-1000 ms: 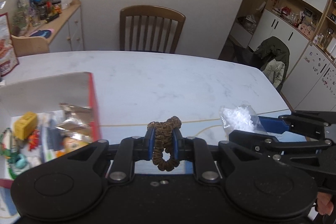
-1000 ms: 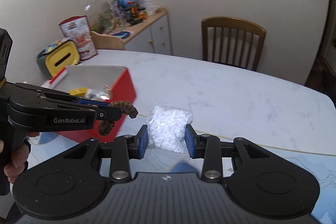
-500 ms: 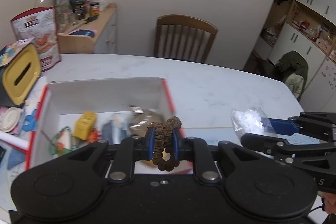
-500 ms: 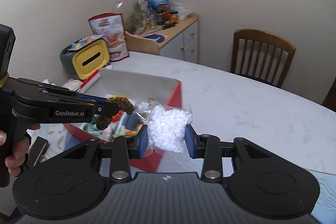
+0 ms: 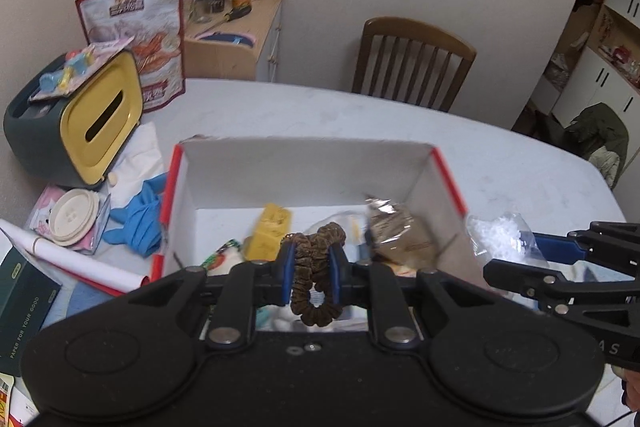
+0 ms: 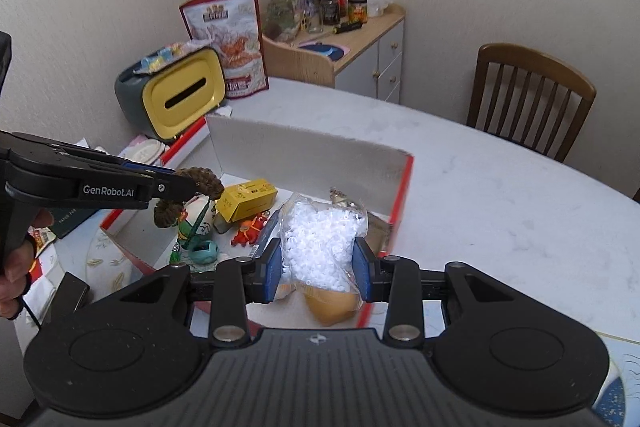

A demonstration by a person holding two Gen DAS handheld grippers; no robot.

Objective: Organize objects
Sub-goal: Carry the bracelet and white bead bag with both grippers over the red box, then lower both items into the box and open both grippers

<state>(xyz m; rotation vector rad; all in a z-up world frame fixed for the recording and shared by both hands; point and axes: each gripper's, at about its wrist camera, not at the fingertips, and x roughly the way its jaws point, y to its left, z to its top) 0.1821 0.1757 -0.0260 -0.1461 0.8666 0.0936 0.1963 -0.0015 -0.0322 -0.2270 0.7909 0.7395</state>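
Observation:
My left gripper (image 5: 311, 267) is shut on a brown scrunchie (image 5: 314, 275) and holds it above the open red box (image 5: 304, 163). The scrunchie also shows in the right wrist view (image 6: 188, 195), hanging over the box's left part. My right gripper (image 6: 318, 267) is shut on a clear bag of white beads (image 6: 320, 243), held above the box's near right corner (image 6: 404, 195). The bag shows at the right in the left wrist view (image 5: 496, 235). Inside the box lie a yellow block (image 6: 248, 199), a brown packet (image 5: 400, 231) and small toys.
The box stands on a white marble table (image 6: 500, 211). Left of it are a yellow-fronted tissue holder (image 5: 80, 115), a snack bag (image 5: 140, 35), blue gloves (image 5: 140, 219) and a white lid (image 5: 74, 215). A wooden chair (image 5: 412, 63) and a cabinet (image 6: 360, 47) stand behind.
Both grippers have swung left with their loads, from over the bare table to above the red box. The box has come to the middle of both views.

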